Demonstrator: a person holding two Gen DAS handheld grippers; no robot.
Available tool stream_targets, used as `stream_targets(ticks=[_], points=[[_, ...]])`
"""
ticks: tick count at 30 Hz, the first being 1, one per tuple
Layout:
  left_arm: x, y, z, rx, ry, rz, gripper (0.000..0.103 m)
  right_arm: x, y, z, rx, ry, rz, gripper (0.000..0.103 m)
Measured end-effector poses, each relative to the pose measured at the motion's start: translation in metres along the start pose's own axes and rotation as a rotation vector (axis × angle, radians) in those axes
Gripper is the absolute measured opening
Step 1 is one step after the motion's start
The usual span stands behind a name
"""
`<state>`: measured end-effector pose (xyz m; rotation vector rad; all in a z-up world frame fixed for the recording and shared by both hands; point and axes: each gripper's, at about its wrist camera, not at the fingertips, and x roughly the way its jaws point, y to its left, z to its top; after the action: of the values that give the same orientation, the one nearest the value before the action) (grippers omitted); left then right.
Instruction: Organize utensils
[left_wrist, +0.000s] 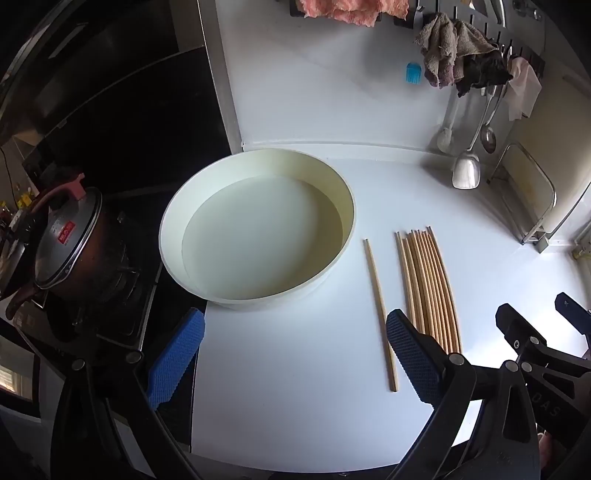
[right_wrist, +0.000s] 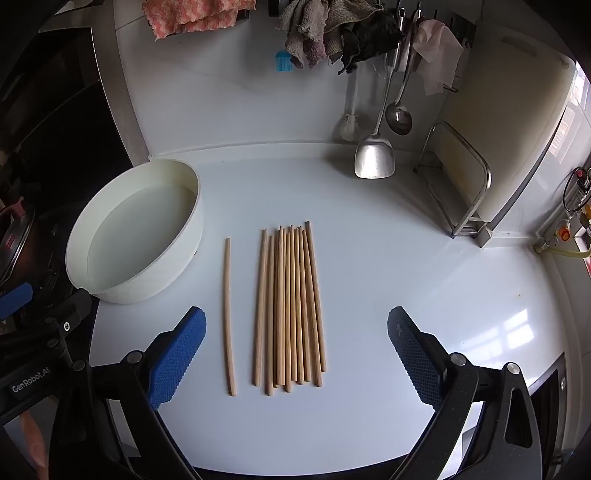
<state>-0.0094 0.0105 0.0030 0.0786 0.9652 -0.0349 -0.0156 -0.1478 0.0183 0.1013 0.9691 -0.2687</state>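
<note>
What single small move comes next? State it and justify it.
Probably lower the right gripper onto the lone chopstick. It lies apart from the chopstick bundle, beside the empty white basin; both grippers' jaws stand open, holding nothing.

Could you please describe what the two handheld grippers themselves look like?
Both the left gripper and right gripper have black plastic linkage arms with round silver pivot bolts and blue, diamond-textured finger pads. White "GenRobot.AI" lettering marks the left one's black body.
</note>
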Motion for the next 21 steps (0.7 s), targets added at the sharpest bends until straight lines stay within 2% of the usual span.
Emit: stream_targets(ticks=[21], points=[[0.0003, -0.0025, 0.0042, -0.001, 0.005, 0.003, 0.097, -0.0004, -0.0002, -0.0006, 0.004, 0.003, 0.006, 0.094]])
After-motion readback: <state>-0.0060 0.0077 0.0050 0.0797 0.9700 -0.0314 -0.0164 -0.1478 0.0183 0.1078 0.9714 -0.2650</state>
